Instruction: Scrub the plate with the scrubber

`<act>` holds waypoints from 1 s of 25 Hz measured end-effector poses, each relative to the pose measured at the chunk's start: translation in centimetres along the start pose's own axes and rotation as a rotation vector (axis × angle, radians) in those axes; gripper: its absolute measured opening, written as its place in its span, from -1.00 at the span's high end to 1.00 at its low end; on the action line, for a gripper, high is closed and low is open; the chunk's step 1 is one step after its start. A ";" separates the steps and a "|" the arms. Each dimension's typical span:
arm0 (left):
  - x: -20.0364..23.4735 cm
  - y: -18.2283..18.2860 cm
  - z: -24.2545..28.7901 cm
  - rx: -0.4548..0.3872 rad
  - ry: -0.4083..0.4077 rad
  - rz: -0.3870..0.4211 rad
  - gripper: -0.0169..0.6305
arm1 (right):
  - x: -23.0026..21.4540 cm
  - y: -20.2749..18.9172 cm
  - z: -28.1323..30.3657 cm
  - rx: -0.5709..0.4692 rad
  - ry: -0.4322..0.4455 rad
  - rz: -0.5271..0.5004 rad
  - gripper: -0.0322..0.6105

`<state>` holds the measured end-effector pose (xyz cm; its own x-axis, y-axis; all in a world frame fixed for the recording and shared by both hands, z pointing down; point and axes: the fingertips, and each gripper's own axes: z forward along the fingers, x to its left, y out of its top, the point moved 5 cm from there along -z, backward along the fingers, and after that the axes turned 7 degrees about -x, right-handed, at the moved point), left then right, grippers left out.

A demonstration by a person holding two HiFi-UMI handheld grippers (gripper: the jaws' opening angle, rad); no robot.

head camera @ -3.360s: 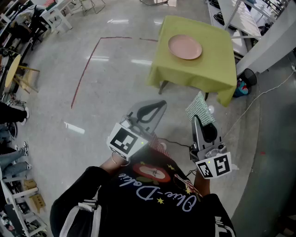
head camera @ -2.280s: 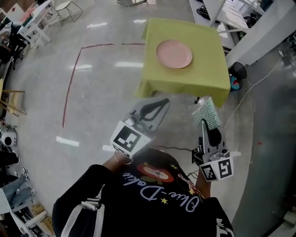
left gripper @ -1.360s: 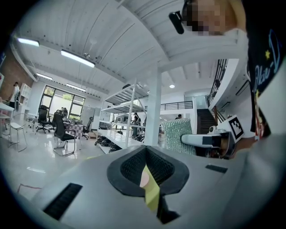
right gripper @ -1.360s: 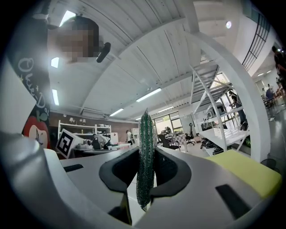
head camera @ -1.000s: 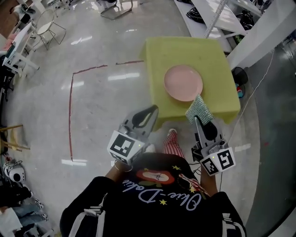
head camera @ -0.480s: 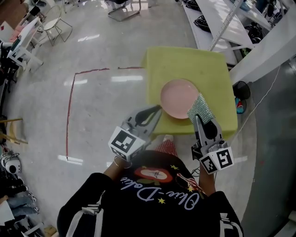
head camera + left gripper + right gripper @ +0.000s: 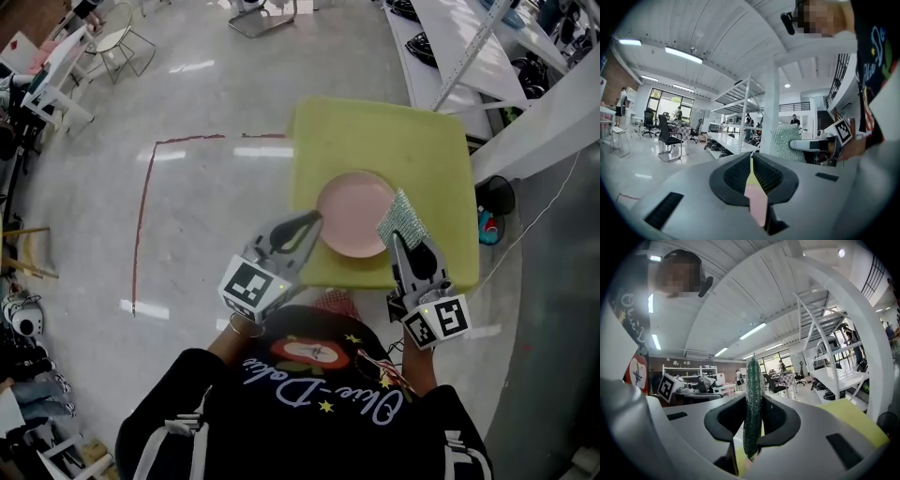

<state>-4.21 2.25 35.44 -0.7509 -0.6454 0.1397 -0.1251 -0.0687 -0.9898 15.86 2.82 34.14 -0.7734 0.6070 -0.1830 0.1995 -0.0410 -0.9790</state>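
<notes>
A pink plate [image 7: 354, 213] lies on a small table under a yellow-green cloth [image 7: 412, 141], near its front edge. My right gripper [image 7: 397, 234] is shut on a glittery green scrubber [image 7: 403, 219], which hangs over the plate's right rim. In the right gripper view the scrubber [image 7: 753, 408] stands edge-on between the jaws. My left gripper [image 7: 314, 220] is shut with nothing in it, at the plate's left rim. Through the narrow slit between its jaws in the left gripper view shows a strip of the plate [image 7: 756, 201], and to the right the scrubber [image 7: 787, 143].
White shelving [image 7: 469, 47] and a white beam [image 7: 544, 122] stand right of the table. A dark bin [image 7: 495, 195] and a cable [image 7: 534, 220] lie by the table's right side. Red tape [image 7: 155, 178] marks the shiny floor at left, with chairs [image 7: 70, 70] beyond.
The person has walked up to the table: it and the plate came from far ahead to just below the grippers. Both grippers kept their pose, the scrubber still held.
</notes>
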 end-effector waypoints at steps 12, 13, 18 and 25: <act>1.3 -1.3 2.0 0.035 0.124 0.004 0.95 | -4.3 -1.4 2.5 0.061 0.071 0.041 0.71; 1.3 -1.4 2.1 0.038 0.130 0.004 0.95 | -4.5 -1.6 2.6 0.068 0.075 0.041 0.71; 1.8 -2.5 1.7 0.056 0.149 -0.027 0.95 | -4.8 -2.4 3.2 0.100 0.085 0.046 0.71; 4.3 -3.7 2.0 0.100 0.147 -0.055 0.95 | -4.6 -4.3 5.4 0.193 0.086 -0.006 0.71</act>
<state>-5.65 -1.79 39.68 -0.8325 -0.5208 0.1892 -0.1088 -0.1811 -0.9774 15.34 -4.04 38.67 -0.7185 0.6726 -0.1770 0.0699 -0.1833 -0.9806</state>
